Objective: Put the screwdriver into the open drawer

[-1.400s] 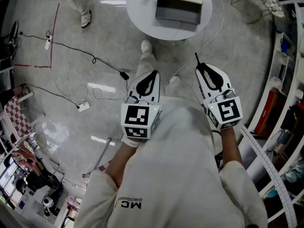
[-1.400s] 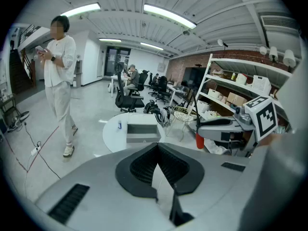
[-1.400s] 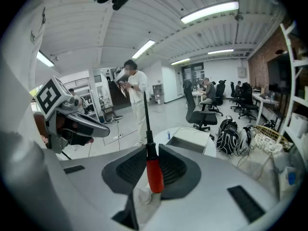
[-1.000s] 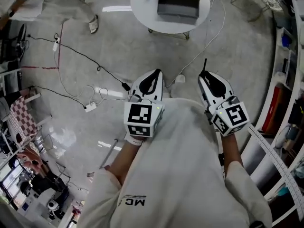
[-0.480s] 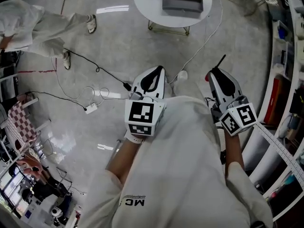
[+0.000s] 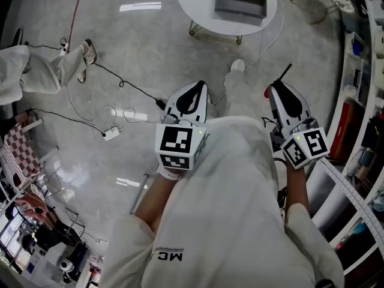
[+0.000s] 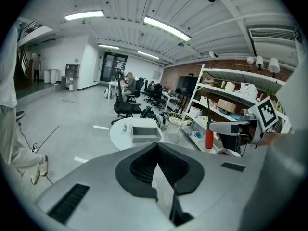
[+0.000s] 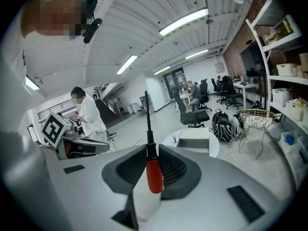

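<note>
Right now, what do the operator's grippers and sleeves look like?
Both the left gripper and right gripper are glossy white and tapered, with black ribbed pads inside. Each carries a white cube of black square markers at the wrist end. Sleeves are loose, off-white.

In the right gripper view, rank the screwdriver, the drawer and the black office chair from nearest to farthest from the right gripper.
1. Screwdriver: clamped in the right gripper, shaft pointing up.
2. Drawer: ahead and slightly right, on the round table.
3. Office chair: beyond the table, farther back in the room.
</note>
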A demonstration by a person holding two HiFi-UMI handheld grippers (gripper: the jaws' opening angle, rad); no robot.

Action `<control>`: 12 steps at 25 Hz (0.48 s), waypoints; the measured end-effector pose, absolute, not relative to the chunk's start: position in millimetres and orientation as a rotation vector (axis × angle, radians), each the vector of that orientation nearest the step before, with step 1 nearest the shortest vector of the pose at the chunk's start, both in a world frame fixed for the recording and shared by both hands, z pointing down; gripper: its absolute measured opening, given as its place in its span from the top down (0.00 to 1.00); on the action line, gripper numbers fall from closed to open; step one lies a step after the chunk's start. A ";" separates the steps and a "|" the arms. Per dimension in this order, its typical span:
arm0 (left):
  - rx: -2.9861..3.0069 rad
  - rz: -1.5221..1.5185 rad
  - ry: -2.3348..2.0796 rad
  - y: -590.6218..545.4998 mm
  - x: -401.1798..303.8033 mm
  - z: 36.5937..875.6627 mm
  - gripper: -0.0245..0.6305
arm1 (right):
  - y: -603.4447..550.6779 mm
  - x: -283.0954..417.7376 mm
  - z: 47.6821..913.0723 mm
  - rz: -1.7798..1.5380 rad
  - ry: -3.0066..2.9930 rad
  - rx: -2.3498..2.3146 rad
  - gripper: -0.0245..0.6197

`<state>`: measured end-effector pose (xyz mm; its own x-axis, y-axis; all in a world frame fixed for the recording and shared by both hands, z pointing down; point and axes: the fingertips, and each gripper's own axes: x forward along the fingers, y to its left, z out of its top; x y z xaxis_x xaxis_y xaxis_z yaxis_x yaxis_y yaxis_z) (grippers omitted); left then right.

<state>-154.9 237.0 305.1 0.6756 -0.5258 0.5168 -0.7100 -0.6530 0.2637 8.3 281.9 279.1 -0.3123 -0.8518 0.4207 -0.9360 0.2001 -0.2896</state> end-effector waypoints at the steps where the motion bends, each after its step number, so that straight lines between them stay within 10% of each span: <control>1: 2.438 0.559 -0.961 232.5 -152.3 306.8 0.95 | 275.9 10.5 281.3 0.751 -2.303 1.722 0.76; 12: 2.369 0.615 -1.056 137.8 -95.9 316.5 0.95 | 162.7 64.1 304.8 0.717 -2.362 1.494 0.76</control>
